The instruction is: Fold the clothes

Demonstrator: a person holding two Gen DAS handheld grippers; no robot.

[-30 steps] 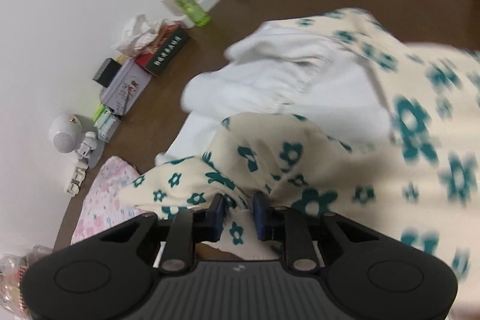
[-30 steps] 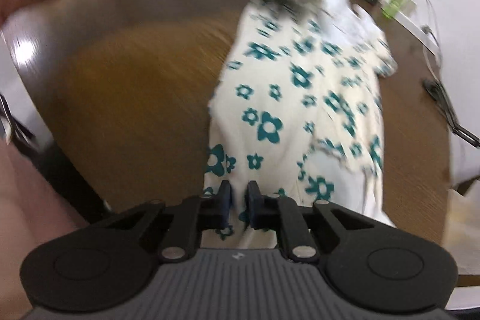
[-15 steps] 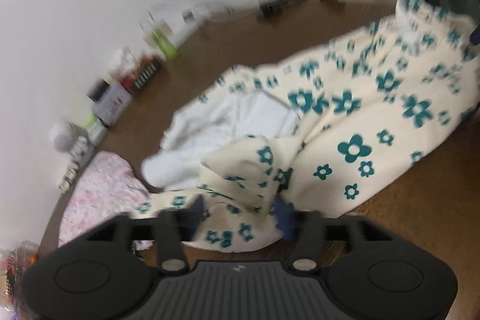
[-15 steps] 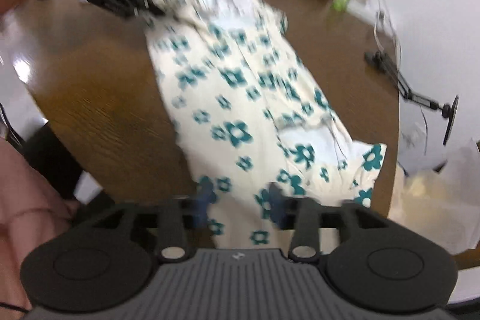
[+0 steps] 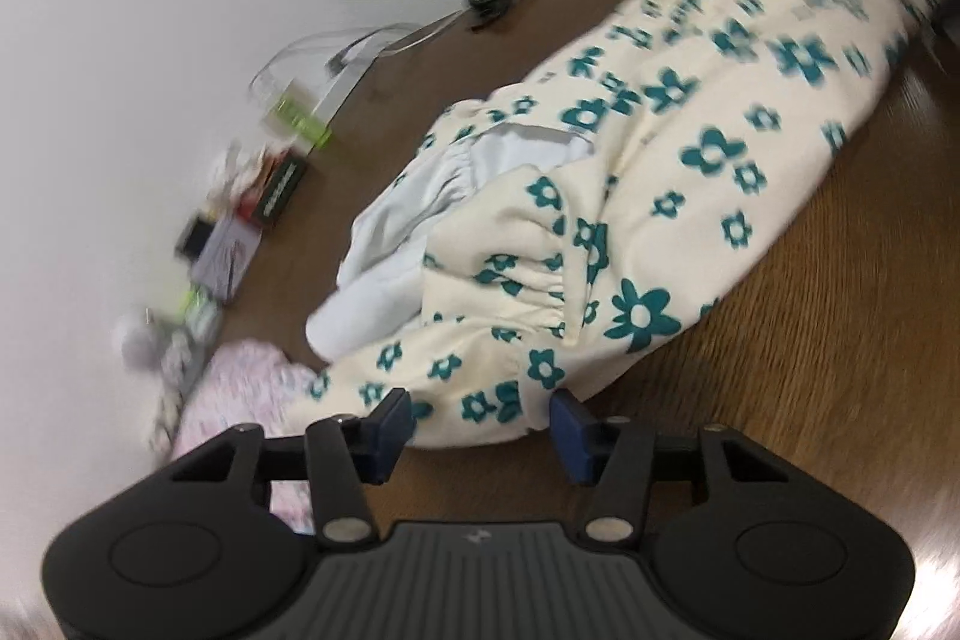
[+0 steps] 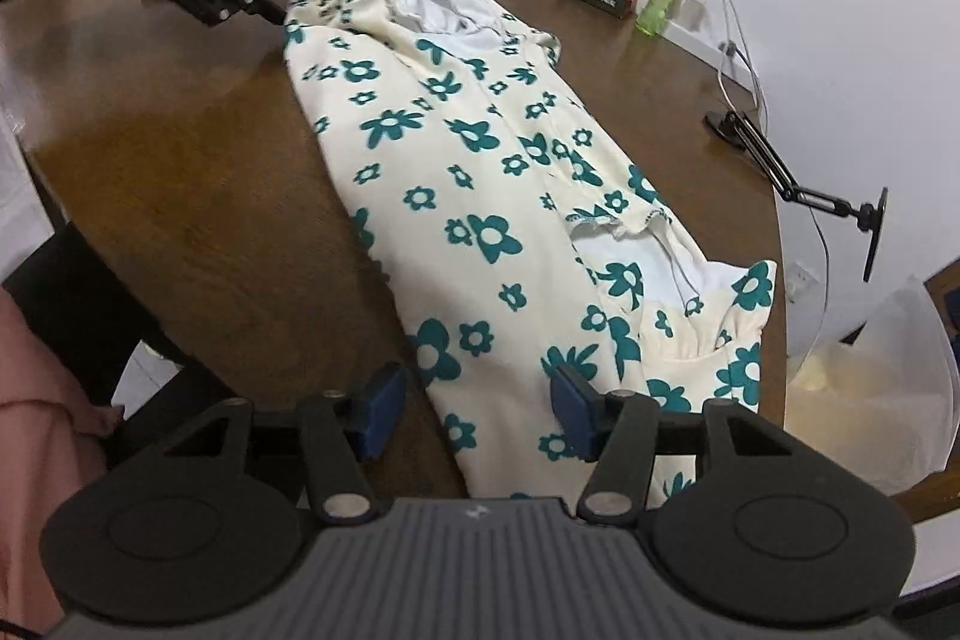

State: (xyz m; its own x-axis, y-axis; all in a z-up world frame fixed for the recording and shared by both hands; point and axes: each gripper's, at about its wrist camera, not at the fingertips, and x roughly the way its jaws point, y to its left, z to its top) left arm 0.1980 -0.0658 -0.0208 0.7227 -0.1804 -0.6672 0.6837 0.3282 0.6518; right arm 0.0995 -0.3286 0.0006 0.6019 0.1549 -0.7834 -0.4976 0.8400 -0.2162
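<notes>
Floral garment [image 6: 480,196] lies stretched lengthwise across the counter [image 6: 198,196], white lining showing, no neat fold visible; left claw [image 5: 483,427] and right claw [image 6: 474,409] gape wide, empty.

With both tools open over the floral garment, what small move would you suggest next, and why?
Probably close the left tool on the hem just ahead of it. The garment lies stretched lengthwise on the table, both tools are open and hold nothing, and the right tool sits over the opposite end, so regripping seems needed before a fold.
</notes>
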